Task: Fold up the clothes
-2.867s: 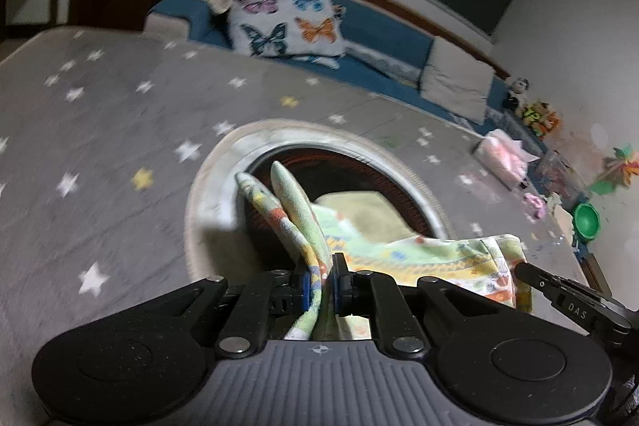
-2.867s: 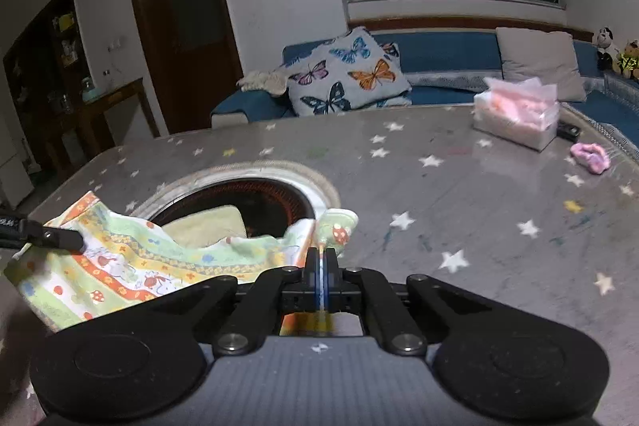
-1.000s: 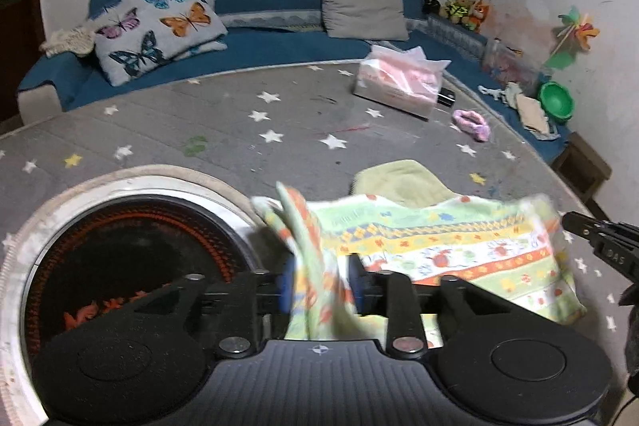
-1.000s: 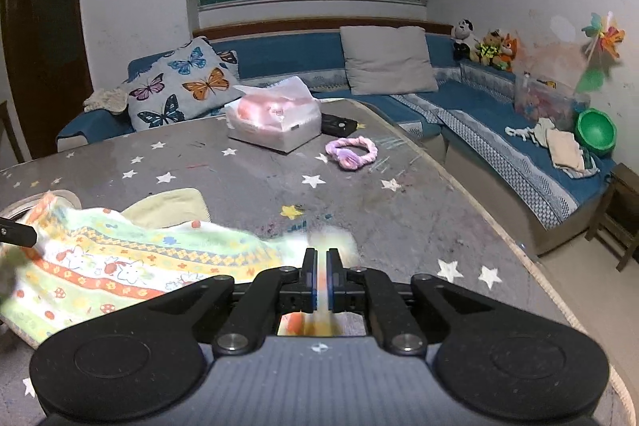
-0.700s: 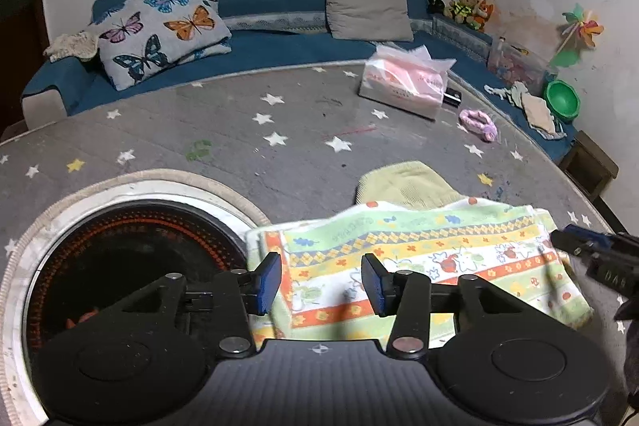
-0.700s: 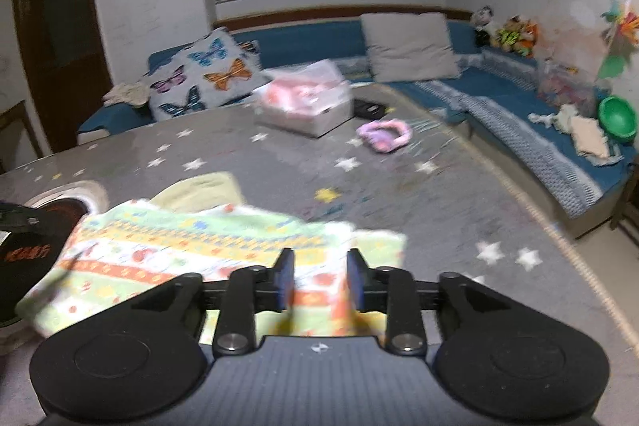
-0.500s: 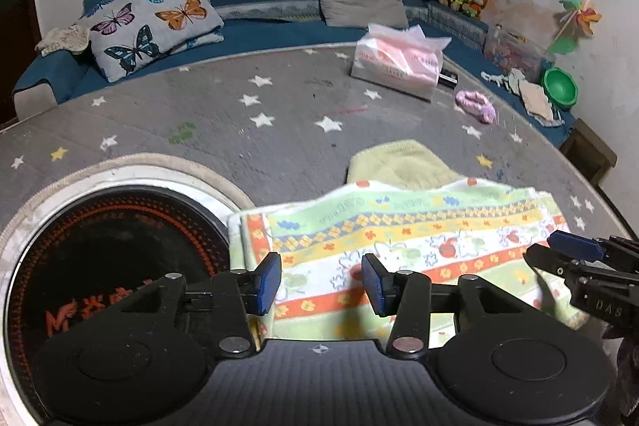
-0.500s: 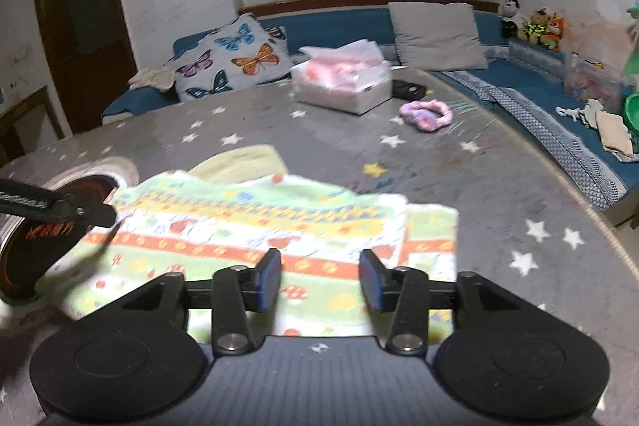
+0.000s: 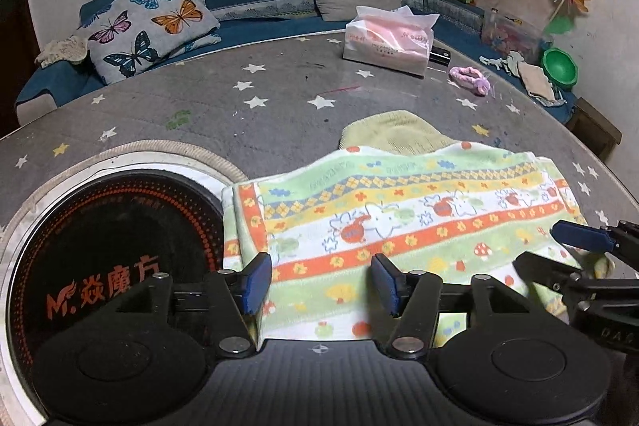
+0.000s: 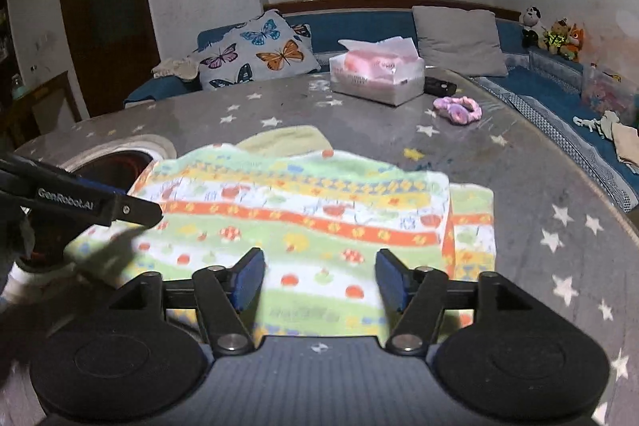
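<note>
The left gripper (image 9: pixel 319 278) and right gripper (image 10: pixel 319 276) are opening over the towel (image 9: pixel 399 210), pinching nothing. The towel lies flat on the table (image 9: pixel 239 114), one edge by the burner (image 9: pixel 112 250). Behind it, bare table reaches the tissue box (image 9: pixel 387 42).

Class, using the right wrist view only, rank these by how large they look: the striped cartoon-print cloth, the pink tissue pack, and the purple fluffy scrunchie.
1. Striped cartoon-print cloth, largest, though it also lies nearest the camera.
2. Pink tissue pack.
3. Purple fluffy scrunchie, smallest.
</note>
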The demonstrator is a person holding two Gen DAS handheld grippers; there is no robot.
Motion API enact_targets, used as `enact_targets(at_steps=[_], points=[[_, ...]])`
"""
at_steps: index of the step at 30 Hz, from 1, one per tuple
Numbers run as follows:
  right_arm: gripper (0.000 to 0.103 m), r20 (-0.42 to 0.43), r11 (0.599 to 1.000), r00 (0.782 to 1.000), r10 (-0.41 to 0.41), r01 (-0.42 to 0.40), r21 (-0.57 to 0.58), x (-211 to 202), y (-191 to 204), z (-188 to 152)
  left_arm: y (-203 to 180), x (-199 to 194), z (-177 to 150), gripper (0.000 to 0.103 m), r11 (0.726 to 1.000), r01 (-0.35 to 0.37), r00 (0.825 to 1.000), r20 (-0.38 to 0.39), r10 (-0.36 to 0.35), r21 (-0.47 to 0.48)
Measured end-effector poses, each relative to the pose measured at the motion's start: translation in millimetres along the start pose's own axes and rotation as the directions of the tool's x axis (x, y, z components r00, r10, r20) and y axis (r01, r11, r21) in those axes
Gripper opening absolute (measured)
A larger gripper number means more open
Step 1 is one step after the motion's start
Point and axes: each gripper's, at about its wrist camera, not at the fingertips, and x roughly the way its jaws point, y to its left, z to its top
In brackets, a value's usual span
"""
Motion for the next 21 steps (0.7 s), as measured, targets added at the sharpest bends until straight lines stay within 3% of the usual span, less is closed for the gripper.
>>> enact_targets(at_steps=[14, 21], points=[[0.09, 0.012, 1.0, 1.0, -0.005, 0.004, 0.024, -23.2, 7.4, -18.6, -1.8, -29.5, -25.6, 0.086, 1.0, -0.014, 0.999, 0.033, 0.014, 0.002], [0.094, 0.018, 0.999, 1.0, -0.003, 0.003, 0.038, -34.7, 12.3, -27.9, -2.6, -43.1, -37.8, 0.095, 1.0, -0.017, 0.999, 0.045, 0.017, -0.003]])
